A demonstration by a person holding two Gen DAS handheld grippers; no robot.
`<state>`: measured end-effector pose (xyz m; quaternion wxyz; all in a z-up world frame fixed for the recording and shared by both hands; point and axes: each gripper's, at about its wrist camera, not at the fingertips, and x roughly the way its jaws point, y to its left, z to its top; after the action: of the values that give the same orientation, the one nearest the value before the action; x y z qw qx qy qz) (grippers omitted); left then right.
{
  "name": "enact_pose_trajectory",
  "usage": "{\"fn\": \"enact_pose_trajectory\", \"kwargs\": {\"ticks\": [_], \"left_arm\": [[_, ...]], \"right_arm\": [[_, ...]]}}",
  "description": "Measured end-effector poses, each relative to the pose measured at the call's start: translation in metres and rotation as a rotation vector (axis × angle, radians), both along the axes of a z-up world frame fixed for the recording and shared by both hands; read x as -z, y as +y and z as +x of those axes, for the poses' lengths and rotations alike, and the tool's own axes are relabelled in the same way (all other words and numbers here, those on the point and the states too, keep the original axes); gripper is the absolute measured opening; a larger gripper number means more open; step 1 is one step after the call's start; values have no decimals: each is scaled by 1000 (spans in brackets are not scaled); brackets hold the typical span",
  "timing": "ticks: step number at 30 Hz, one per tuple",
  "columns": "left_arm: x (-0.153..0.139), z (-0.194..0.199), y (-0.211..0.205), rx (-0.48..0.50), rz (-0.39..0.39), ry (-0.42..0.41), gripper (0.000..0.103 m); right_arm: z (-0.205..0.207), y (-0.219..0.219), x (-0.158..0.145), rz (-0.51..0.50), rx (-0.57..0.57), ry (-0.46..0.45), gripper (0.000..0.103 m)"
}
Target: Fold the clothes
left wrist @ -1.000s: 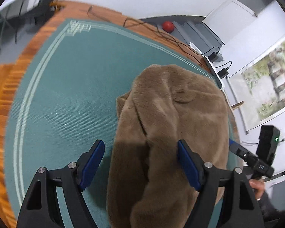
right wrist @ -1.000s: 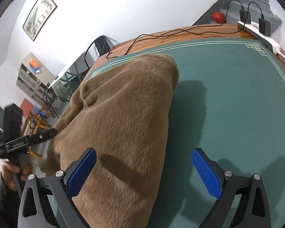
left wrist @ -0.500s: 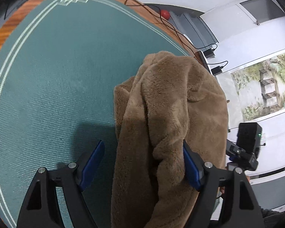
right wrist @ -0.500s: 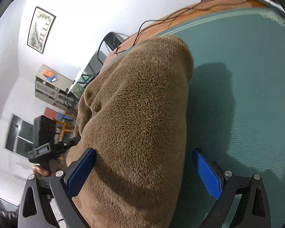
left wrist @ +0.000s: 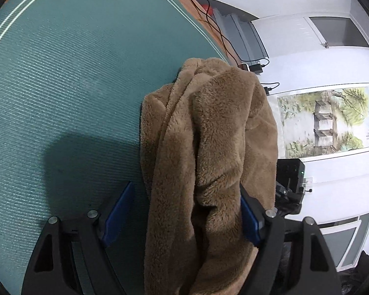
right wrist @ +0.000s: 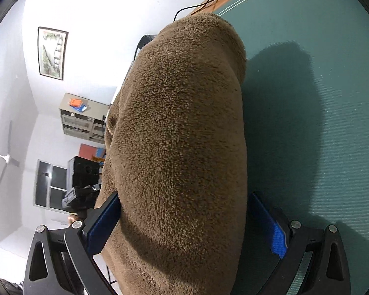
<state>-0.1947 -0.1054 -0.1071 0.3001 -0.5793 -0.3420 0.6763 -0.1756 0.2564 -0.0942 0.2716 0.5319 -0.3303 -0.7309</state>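
Garment: a brown fleece garment (left wrist: 209, 147), thick and plush, bunched into long vertical folds; it lies between both of my grippers and reaches out over the green mat (left wrist: 61, 86) that covers the table. I cannot tell whether its far end touches the mat.
My left gripper (left wrist: 184, 221): jaws spread wide. The fleece runs through the gap and presses against the right blue pad (left wrist: 249, 221); the left blue pad (left wrist: 116, 217) stands clear of the cloth, with mat showing between them.
My right gripper (right wrist: 192, 223): jaws spread wide as well. The garment (right wrist: 184, 135) fills most of the gap and lies against the left pad (right wrist: 103, 223); the right pad (right wrist: 278, 238) sits just beside the cloth's edge, and I cannot tell whether it touches.
Mat: teal, ribbed, with pale border lines near its edge; a dark shadow falls on it beside the garment in both views.
Table: a wooden rim (left wrist: 184, 2) shows beyond the mat, with black cables (left wrist: 209, 19) trailing across it.
Room: white walls, a landscape picture (left wrist: 324, 120), a grey shelf unit (right wrist: 83, 120).
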Motion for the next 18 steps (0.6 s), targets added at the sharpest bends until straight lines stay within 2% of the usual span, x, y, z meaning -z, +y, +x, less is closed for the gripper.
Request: {"fn": "enact_pose_trajectory", "kwargs": {"ticks": [2,4,13,14,16,18], "left_arm": [[3,-3,10,32,30,-14,82],[2,-1,15,55,27,-8,82],[0,-1,25,67,20,2,81],[-1,0,25,66,19,4,80],[0,0,26,65,26,1,68],[0,2,26,65,34,2,63]], "right_arm": [[-4,-1,3,-26,-12,-17,102],[-7,-3,5,-45,-23,-30,102],[-17,-23,4,-15,-72,-18,101],[-18,-25,5,-9,-77,-22,95],[-18,-27,7,-2,-76,-31,82],[-17,-29,7,15,-68,-27,66]]}}
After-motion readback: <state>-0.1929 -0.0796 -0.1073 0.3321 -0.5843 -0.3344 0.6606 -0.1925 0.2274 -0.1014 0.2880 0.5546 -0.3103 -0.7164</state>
